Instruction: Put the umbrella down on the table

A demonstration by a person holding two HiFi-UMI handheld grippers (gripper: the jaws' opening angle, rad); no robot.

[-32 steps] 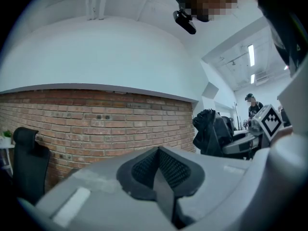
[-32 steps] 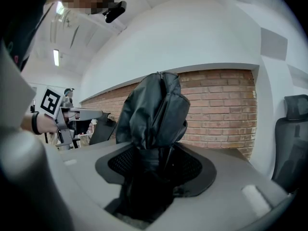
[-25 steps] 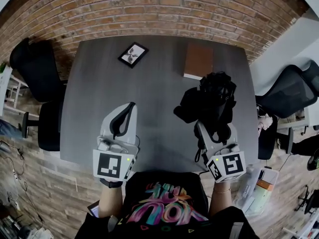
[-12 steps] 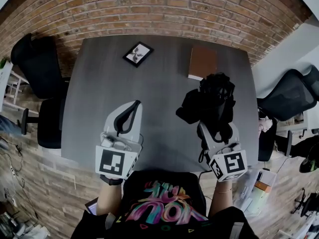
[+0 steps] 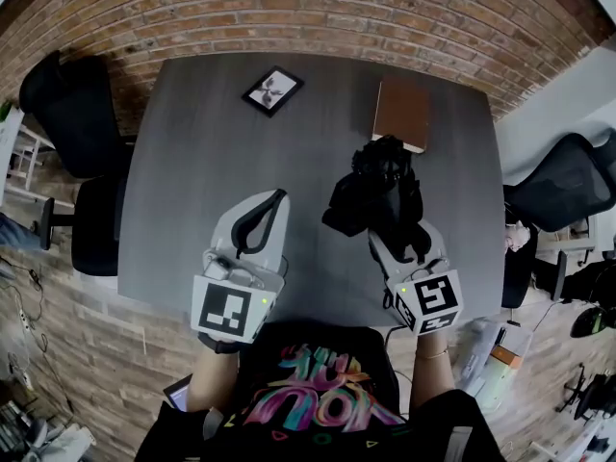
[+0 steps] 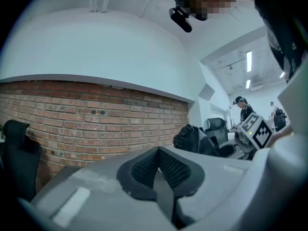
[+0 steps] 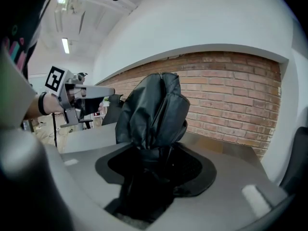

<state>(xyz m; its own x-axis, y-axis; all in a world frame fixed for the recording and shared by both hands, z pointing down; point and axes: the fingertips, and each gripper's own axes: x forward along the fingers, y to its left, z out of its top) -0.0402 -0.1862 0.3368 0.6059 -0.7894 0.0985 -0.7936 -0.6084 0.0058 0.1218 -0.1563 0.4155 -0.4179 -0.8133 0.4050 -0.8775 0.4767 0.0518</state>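
Observation:
A black folded umbrella (image 5: 375, 192) with loose, bunched fabric sticks out of my right gripper (image 5: 398, 237), whose jaws are shut on its lower end. It hangs over the right half of the dark grey table (image 5: 192, 162); whether it touches the top I cannot tell. In the right gripper view the umbrella (image 7: 155, 107) rises from between the jaws of the right gripper (image 7: 153, 163) and hides the pads. My left gripper (image 5: 275, 200) is held over the table's near middle, shut on nothing. The left gripper view shows its pads (image 6: 144, 165) pressed together, with the umbrella (image 6: 188, 137) to the right.
A small framed picture (image 5: 272, 90) lies at the table's far middle and a brown notebook (image 5: 402, 114) at the far right, just beyond the umbrella. Black office chairs stand at the left (image 5: 72, 114) and right (image 5: 558, 176). A brick wall (image 5: 308, 12) runs behind the table.
My right gripper has sunk and shifted left with the umbrella, bringing it closer to the table's middle. The left gripper has hardly moved.

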